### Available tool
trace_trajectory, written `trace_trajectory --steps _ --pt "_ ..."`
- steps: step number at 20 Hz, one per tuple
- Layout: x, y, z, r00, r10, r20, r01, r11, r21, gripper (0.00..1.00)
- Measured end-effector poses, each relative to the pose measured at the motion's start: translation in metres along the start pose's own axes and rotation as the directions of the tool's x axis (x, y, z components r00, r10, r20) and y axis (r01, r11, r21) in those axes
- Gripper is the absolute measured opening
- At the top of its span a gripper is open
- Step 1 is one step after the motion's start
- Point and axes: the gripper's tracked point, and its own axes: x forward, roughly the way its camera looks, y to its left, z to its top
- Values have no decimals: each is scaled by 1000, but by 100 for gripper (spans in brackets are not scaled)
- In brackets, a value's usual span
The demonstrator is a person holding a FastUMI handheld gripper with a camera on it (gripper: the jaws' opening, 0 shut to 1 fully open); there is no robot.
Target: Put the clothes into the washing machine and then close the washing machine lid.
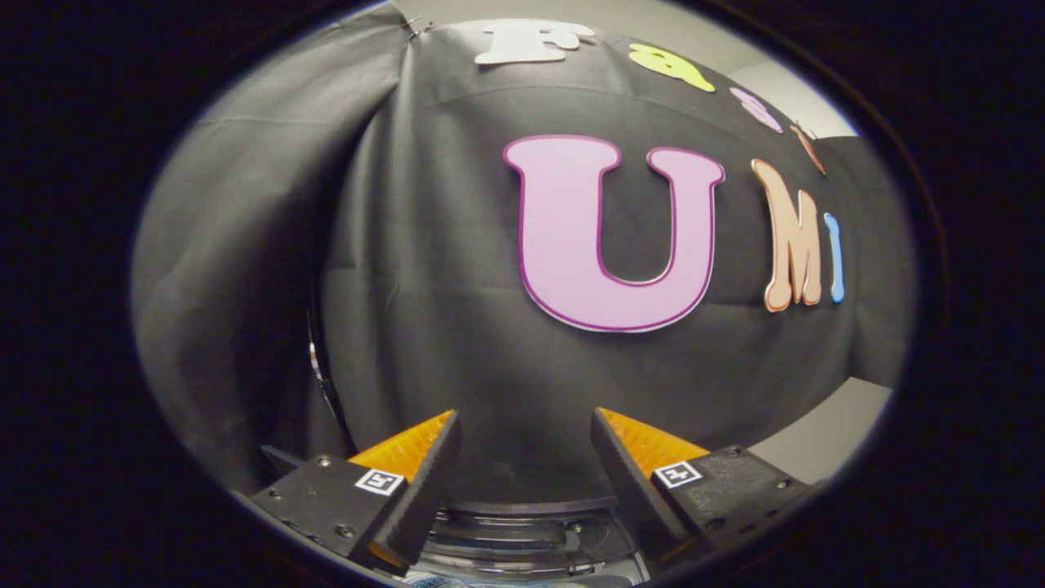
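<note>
My gripper is open, its two fingers spread wide with nothing between them, and it faces the black cloth wall of the booth. Low between the fingers I see part of the washing machine: a dark curved rim with a glossy, transparent-looking round part beneath it. Whether that is the lid or the drum opening I cannot tell. A bit of bluish fabric peeks out at the very bottom, below the left finger.
The black cloth wall hangs close ahead, folded at the left. A thin dark curved edge with a shiny spot runs down beside the left fold. A pale wall or floor patch lies beyond the right finger.
</note>
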Motion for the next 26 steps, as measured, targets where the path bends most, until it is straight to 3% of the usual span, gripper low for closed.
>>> trace_trajectory --steps 5,8,12,26 --pt "9 1 -34 998 4 -66 -5 1000 -8 98" --pt "11 1 -46 996 45 -82 -36 994 107 98" --pt "5 0 -36 999 47 -9 -45 995 92 98" --pt "-3 -6 -23 998 27 54 -32 995 93 98"
